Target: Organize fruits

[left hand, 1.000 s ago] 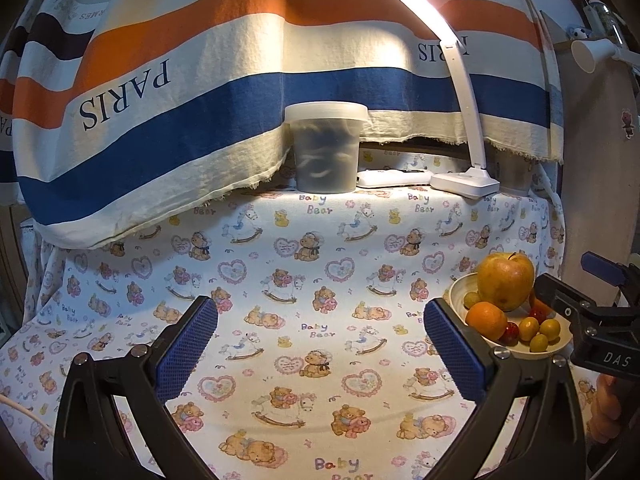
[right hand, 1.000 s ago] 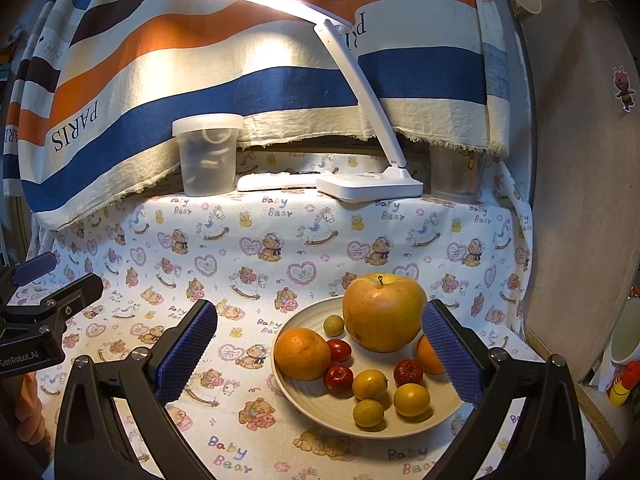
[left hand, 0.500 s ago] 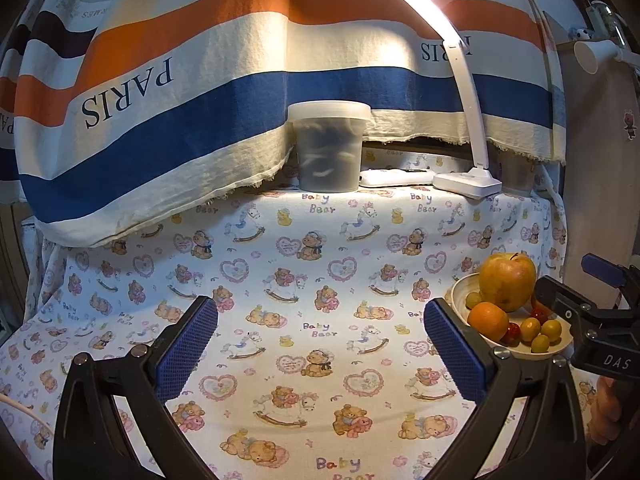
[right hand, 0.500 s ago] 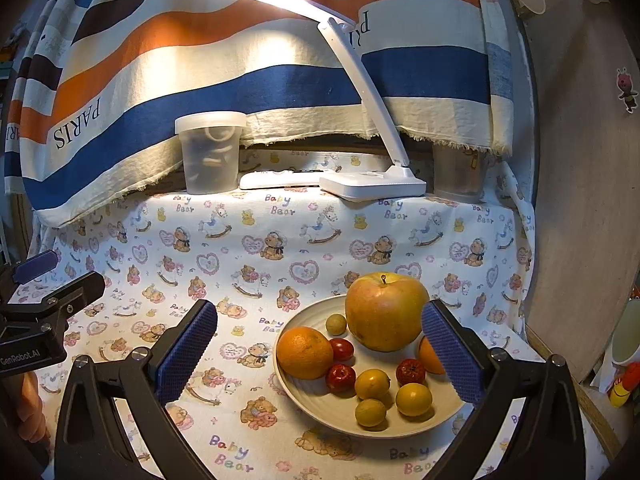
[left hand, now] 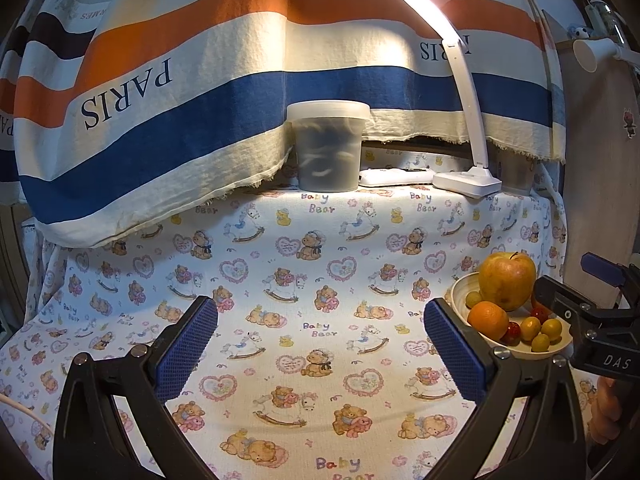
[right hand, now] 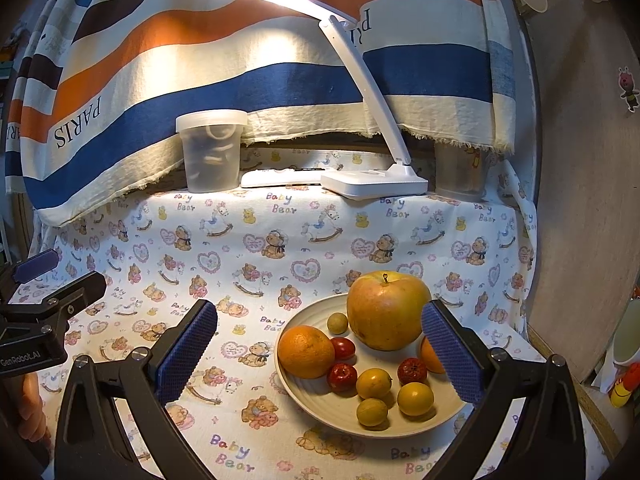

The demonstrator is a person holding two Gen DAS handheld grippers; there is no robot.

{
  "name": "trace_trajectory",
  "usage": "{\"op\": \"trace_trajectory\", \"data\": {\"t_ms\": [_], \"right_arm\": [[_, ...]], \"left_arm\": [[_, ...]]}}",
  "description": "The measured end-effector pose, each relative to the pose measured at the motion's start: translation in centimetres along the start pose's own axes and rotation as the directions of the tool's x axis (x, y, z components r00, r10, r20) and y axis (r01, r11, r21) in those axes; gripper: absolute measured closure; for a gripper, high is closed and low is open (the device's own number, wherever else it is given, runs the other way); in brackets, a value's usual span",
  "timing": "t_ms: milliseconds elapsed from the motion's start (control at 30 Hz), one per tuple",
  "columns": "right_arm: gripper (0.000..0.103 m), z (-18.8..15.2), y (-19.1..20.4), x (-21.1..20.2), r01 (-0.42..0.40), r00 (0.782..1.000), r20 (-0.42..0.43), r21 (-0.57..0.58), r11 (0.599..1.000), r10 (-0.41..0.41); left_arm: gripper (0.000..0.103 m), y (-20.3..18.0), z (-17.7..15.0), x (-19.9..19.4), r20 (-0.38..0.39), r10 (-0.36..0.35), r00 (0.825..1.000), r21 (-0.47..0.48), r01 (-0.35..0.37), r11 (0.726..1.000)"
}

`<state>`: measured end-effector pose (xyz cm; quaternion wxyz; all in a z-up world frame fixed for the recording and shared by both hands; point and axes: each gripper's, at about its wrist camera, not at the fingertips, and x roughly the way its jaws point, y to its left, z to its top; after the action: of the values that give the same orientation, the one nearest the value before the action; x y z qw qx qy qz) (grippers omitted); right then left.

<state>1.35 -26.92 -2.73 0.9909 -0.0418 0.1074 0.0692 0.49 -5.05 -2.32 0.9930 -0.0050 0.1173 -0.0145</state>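
Left of the plate (right hand: 304, 404), bare tablecloth (left hand: 320, 280) stretches wide and open.

On the counter (right hand: 280, 240), the plate (right hand: 304, 396) at the right front holds an apple (right hand: 386, 310) at its rear, an orange (right hand: 306, 351) at its left and small fruits (right hand: 374, 383) in front, while a lidded container (right hand: 211, 151) stands at the rear, left of the lamp base (right hand: 374, 181).
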Motion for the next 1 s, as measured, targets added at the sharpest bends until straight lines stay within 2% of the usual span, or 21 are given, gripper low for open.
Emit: {"op": "trace_trajectory", "data": {"t_ms": [1000], "right_arm": [[0.0, 0.03, 0.1, 0.05, -0.003, 1.0, -0.001, -0.002, 1.0, 0.003]], "left_arm": [[0.0, -0.14, -0.12, -0.11, -0.003, -0.001, 1.0, 0.004, 0.001, 1.0]]}}
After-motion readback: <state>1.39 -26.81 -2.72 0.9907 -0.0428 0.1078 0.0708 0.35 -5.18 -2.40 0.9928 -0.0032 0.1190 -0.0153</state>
